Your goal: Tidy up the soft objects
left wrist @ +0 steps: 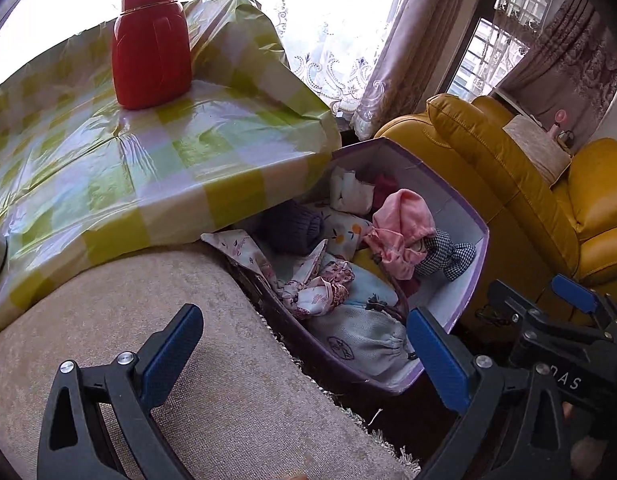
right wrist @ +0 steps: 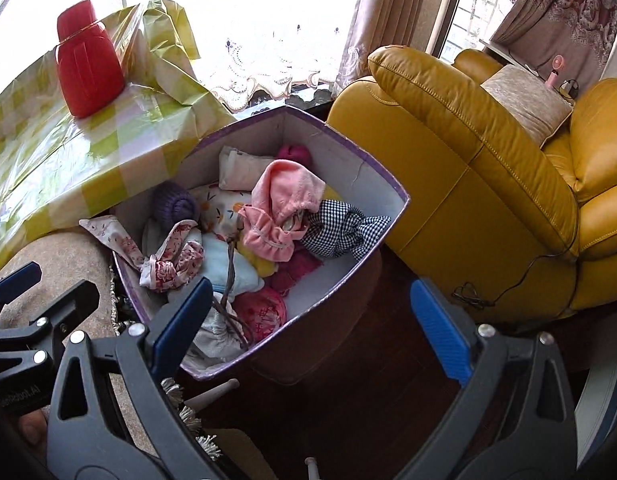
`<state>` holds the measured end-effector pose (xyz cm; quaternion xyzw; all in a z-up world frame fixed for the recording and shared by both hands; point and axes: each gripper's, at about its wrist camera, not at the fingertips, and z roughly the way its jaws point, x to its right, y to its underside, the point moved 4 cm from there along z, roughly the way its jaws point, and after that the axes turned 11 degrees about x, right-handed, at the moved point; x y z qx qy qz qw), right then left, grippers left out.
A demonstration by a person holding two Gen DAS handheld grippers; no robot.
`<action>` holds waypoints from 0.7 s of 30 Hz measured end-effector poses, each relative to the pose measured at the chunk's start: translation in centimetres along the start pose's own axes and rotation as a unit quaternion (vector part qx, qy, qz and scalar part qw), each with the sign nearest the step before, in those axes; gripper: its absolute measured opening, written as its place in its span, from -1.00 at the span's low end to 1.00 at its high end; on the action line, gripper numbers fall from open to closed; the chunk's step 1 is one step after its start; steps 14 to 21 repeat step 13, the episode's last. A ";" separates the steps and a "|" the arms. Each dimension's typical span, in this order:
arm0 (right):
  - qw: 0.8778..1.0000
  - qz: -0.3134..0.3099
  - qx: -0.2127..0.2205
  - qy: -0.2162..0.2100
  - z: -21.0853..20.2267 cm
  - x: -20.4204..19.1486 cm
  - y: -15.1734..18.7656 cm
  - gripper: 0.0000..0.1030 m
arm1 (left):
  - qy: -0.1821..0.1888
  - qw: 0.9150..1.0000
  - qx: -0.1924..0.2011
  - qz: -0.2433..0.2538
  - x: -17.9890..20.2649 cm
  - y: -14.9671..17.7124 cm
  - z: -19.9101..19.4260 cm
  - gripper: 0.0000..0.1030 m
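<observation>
So both grippers are hanging empty right now, jaws spread wide on each one, nothing pinched between the blue pads. The left gripper (left wrist: 304,344) is hovering over the beige cushion (left wrist: 108,320), and the box (left wrist: 464,276) full of soft stuff is sitting ahead of it and off toward its right jaw. The right gripper (right wrist: 312,320) is looking almost straight down its fingers at the same box (right wrist: 388,216), with its left jaw overlapping the near corner in the view and its right jaw hanging out over the dark floor.

That's the bit that matters, I think: the pile is lying dead ahead of the right jaws but sideways from the left ones, so the right hand is looking like the better placed of the two for a grab. Nearest to it are the red patterned cloth (right wrist: 264,314) and the pale blue cloth (right wrist: 224,268), both just past the left pad. The pink garment (right wrist: 284,204) is sitting further ahead in the middle, with the checked cloth (right wrist: 344,232) stretching from beside it toward the right wall, long axis running crosswise to the fingers.

One floral cloth (right wrist: 112,236) is draping over the left rim, half out. Probably worth tucking in at some point.
</observation>
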<state>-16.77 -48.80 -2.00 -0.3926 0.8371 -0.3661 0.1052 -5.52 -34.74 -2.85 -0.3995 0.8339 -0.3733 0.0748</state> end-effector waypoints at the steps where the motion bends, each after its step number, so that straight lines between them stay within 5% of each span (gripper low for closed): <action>1: 1.000 -0.001 -0.001 -0.001 0.0 -0.1 0.0 0.94 | 0.000 1.000 0.000 0.001 0.1 0.0 0.0 0.99; 21: 1.000 0.000 -0.003 0.003 0.1 0.1 0.0 0.94 | 0.007 1.000 0.006 0.029 1.0 0.0 0.0 0.99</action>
